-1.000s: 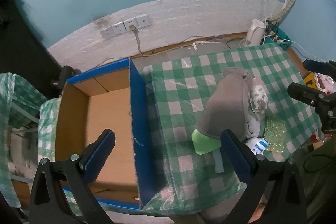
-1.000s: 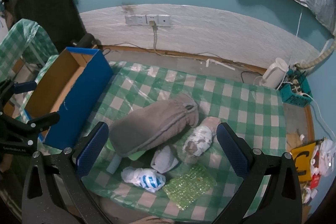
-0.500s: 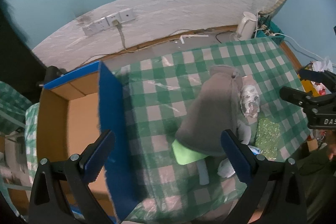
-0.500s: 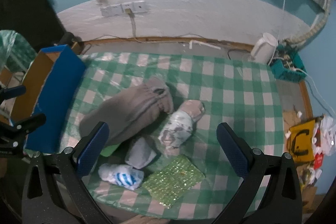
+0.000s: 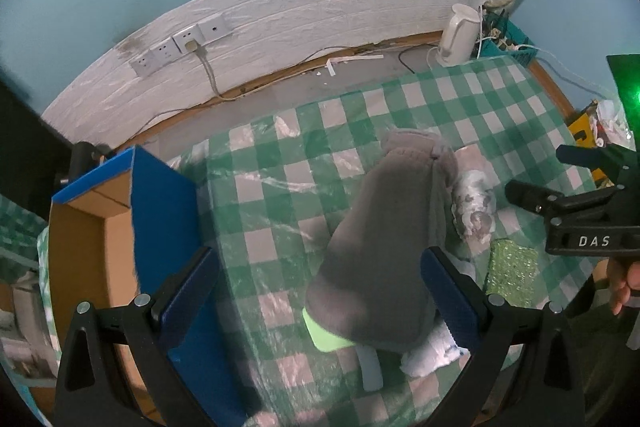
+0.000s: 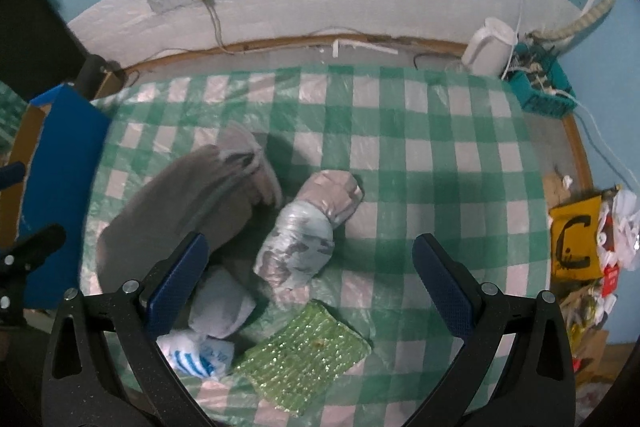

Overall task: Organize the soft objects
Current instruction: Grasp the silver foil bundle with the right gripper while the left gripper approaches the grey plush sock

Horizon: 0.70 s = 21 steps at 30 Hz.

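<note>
A long grey fleece bundle [image 5: 392, 239] [image 6: 188, 203] lies on the green checked tablecloth [image 5: 460, 107], over a light green item [image 5: 324, 337]. Beside it lie a plastic-wrapped patterned roll [image 6: 304, 243] [image 5: 474, 207], a grey rolled sock [image 6: 222, 301], a white sock with blue stripes [image 6: 196, 355] and a glittery green sponge pad [image 6: 302, 351] [image 5: 510, 277]. My left gripper [image 5: 320, 291] is open above the bundle's near end. My right gripper [image 6: 310, 275] is open above the wrapped roll and the pad, holding nothing.
An open cardboard box with blue sides [image 5: 160, 227] [image 6: 60, 155] stands at the table's left edge. At the back right are a white kettle [image 6: 490, 47] and a teal basket [image 6: 540, 87]. A yellow bag and litter [image 6: 576, 239] lie off the right edge.
Both grippers have shifted to the right and closer to the pile; the box has slid toward the left edge of each view. Both stay open and empty.
</note>
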Available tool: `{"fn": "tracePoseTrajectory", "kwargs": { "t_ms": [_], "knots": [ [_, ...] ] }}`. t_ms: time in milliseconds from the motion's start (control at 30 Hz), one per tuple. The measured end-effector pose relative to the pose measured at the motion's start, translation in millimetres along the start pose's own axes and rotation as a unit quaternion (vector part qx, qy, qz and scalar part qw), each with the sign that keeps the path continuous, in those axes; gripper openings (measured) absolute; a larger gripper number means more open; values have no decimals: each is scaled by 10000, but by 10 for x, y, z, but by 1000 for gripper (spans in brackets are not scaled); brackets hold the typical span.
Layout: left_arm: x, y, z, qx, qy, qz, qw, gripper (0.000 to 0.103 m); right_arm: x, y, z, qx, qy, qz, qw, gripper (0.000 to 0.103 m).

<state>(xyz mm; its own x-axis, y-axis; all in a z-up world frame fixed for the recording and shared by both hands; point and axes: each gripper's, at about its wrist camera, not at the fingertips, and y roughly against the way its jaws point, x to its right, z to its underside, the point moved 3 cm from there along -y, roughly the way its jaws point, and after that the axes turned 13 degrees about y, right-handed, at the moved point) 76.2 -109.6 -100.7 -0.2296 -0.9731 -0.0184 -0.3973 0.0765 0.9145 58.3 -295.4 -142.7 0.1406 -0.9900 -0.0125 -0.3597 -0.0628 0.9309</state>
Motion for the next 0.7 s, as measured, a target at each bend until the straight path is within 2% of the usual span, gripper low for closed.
{"fn": "tracePoseTrajectory", "kwargs": {
  "t_ms": [200, 633, 700],
  "knots": [
    [101, -232, -85, -5, -230, -169, 9996, 101, 23, -284, 15, -377, -21, -31, 9993, 100],
    [165, -533, -127, -300, -320, -111, 9990, 101, -43, -693, 19, -815, 36, -55, 9967, 99],
    [183, -539, -128, -299, -384, -122, 9987, 101, -72, -726, 3, -825, 91, -48, 9965, 95]
  ]
}}
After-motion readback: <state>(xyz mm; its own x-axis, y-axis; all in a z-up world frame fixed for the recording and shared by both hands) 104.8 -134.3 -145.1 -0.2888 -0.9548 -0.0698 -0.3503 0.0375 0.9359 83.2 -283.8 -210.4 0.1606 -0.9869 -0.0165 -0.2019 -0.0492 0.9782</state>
